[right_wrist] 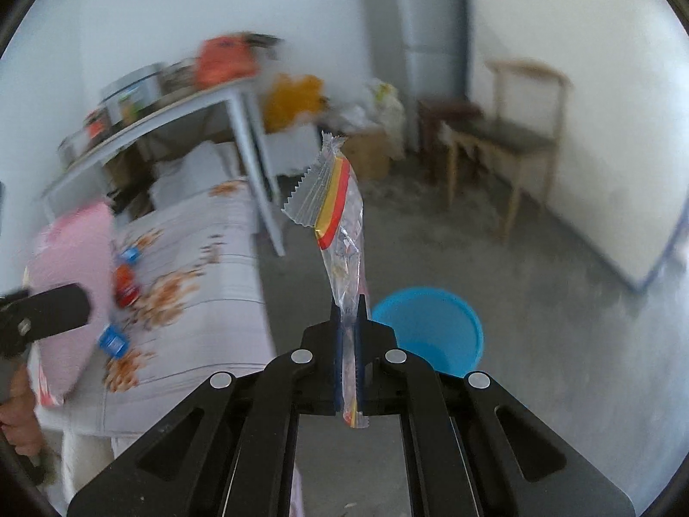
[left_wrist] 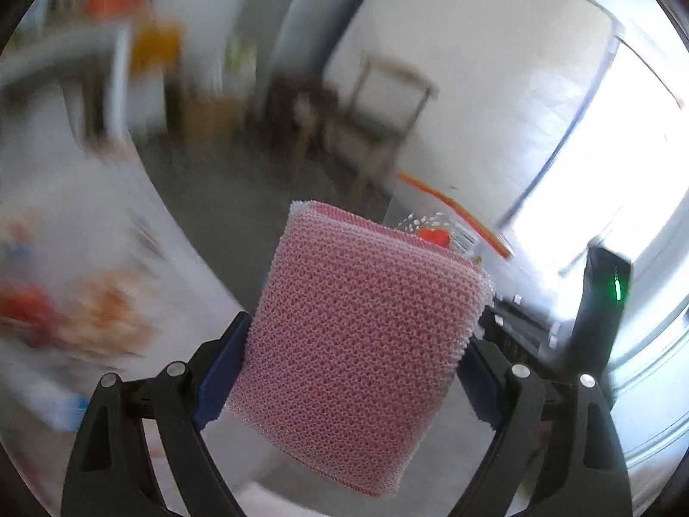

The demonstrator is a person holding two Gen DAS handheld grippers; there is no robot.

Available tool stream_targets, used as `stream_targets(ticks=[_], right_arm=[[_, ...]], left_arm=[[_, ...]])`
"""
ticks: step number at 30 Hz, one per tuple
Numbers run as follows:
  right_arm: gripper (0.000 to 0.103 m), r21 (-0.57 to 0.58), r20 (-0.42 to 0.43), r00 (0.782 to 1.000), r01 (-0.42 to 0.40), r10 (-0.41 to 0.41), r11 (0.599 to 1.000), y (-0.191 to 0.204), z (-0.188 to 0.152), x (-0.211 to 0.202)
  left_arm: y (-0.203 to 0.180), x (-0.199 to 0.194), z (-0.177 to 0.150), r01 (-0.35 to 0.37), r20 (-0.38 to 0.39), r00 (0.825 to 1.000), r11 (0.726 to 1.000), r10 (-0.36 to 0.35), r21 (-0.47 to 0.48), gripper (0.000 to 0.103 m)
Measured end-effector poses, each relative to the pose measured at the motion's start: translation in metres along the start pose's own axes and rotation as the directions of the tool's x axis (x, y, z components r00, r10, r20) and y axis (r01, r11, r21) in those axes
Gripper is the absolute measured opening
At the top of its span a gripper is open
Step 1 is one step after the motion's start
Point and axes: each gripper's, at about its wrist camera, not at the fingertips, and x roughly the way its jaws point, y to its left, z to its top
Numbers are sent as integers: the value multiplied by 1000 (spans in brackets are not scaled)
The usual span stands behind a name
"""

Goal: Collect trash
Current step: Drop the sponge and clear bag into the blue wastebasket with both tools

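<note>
My left gripper (left_wrist: 359,336) is shut on a pink mesh sponge (left_wrist: 366,327); its blue pads press both sides of it, held up over the floor. The sponge (right_wrist: 73,258) also shows blurred at the left of the right wrist view. My right gripper (right_wrist: 349,306) is shut on a clear plastic wrapper (right_wrist: 340,215) with a red and yellow stripe, which stands up from the jaws. The wrapper (left_wrist: 448,224) peeks out behind the sponge in the left wrist view. A blue plastic basin (right_wrist: 430,327) sits on the floor just below and right of the right gripper.
A table with a floral cloth (right_wrist: 206,275) stands at the left and bears small blue and red packets (right_wrist: 125,280). A hand (right_wrist: 21,422) grips the left tool. A wooden chair (right_wrist: 508,138), a grey shelf table (right_wrist: 172,120) and boxes line the back wall.
</note>
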Motion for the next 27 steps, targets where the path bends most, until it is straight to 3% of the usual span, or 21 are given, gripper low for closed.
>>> stream_targets(ticks=[2, 4, 12, 16, 19, 21, 24, 27], right_arm=[[3, 99, -51, 999, 4, 1, 995, -32, -4, 17], [3, 175, -94, 996, 10, 6, 985, -54, -7, 34], [3, 392, -204, 978, 34, 51, 919, -116, -18, 106], [10, 481, -216, 972, 23, 93, 877, -136, -15, 155], [50, 514, -252, 962, 41, 105, 857, -146, -17, 192], [51, 508, -285, 956, 95, 63, 856, -150, -23, 204], [51, 538, -285, 955, 92, 78, 838, -155, -31, 201], [51, 540, -275, 959, 93, 71, 837, -157, -35, 189]], left_arm=[[6, 50, 22, 65, -121, 990, 992, -78, -104, 86], [9, 92, 36, 66, -198, 975, 986, -96, -154, 86], [32, 233, 67, -93, -390, 921, 977, 11, -192, 87], [40, 286, 78, -124, -423, 906, 974, 32, -192, 92], [50, 311, 93, -134, -418, 908, 965, 28, -227, 96], [57, 320, 93, -143, -422, 906, 960, 30, -239, 96], [63, 331, 85, -128, -441, 898, 952, -7, -276, 97], [70, 327, 82, -118, -433, 901, 951, -18, -285, 97]])
